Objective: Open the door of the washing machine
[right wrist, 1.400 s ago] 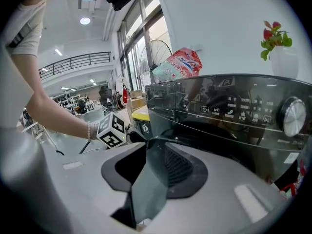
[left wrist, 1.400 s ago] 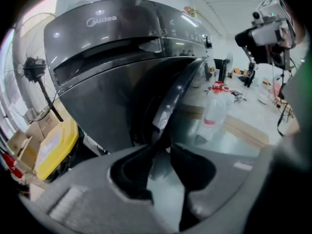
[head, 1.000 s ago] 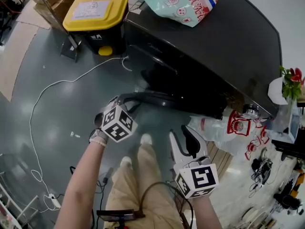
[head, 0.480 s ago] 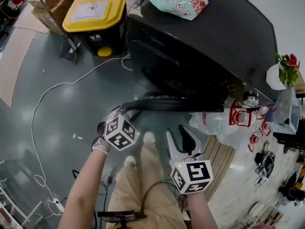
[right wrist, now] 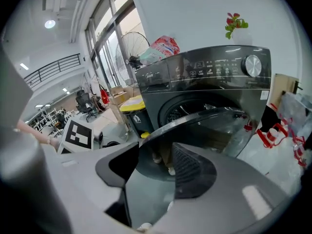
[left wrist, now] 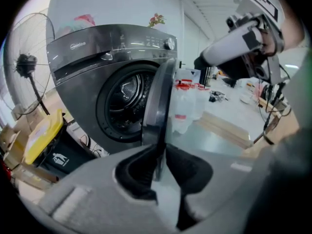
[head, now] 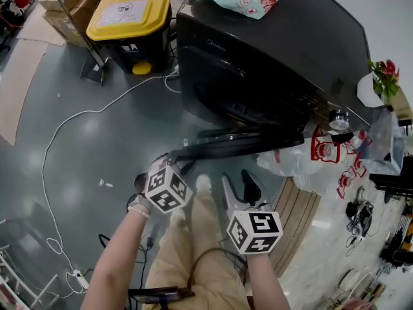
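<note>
- Head view: the dark washing machine [head: 277,57] stands at the top, and its door [head: 239,144] is swung out and seen edge-on as a dark band just before the person's feet. The left gripper [head: 164,158] is at the free end of this door. The right gripper [head: 239,185] hangs near it, in front of the door and apart from it. A bin with a yellow lid [head: 132,11] stands left of the machine.
- Left gripper view: the left gripper [left wrist: 160,162] has just been closing; its jaws are narrow, and the thin edge of the door [left wrist: 158,96] is between the pads, which appear to press on it. Behind it the drum opening [left wrist: 124,99] is uncovered.
- Right gripper view: the right gripper [right wrist: 153,172] has just been opening; its jaws stand wide apart and hold nothing. Beyond the gap is the open door [right wrist: 209,126].
</note>
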### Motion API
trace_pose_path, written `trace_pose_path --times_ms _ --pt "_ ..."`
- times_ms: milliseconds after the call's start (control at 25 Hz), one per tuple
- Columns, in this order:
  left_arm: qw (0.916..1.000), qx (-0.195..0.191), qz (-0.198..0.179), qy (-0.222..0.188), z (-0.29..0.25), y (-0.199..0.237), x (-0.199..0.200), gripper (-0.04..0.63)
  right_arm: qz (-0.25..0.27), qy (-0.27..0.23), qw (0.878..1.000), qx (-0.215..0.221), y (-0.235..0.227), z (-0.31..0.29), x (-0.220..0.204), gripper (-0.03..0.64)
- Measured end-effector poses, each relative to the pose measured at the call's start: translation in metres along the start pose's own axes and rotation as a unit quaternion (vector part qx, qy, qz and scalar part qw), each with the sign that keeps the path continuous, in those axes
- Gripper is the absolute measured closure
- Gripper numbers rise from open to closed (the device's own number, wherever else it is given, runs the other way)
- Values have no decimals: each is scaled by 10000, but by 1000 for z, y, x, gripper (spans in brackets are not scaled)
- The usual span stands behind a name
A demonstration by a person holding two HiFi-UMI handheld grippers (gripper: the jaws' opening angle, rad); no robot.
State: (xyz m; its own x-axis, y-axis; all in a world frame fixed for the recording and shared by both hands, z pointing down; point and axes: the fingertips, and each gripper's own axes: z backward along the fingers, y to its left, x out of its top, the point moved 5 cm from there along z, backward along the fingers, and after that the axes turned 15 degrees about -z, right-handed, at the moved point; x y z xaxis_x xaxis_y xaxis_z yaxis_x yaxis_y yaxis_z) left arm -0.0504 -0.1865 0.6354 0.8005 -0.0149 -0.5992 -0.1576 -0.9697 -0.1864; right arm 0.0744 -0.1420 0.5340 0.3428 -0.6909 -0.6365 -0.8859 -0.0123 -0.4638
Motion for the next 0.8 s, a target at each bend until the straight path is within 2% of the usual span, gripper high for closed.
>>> trace_pose_path --times_ms 200,320,640,800 --pt "9997 -212 -26 -96 7 -24 2 549 -494 19 9987 -84 4 -3 -12 414" --pt "9991 -244 236 -242 15 -34 1 548 -678 38 9974 -231 4 -5 -22 407" --pt "9928 313 903 -728 69 -35 1 598 -1511 -184 9872 -475 -3 -14 -36 401" --pt "9905 556 938 -843 101 -35 3 601 -1783 -242 9816 -639 -7 -23 -43 402"
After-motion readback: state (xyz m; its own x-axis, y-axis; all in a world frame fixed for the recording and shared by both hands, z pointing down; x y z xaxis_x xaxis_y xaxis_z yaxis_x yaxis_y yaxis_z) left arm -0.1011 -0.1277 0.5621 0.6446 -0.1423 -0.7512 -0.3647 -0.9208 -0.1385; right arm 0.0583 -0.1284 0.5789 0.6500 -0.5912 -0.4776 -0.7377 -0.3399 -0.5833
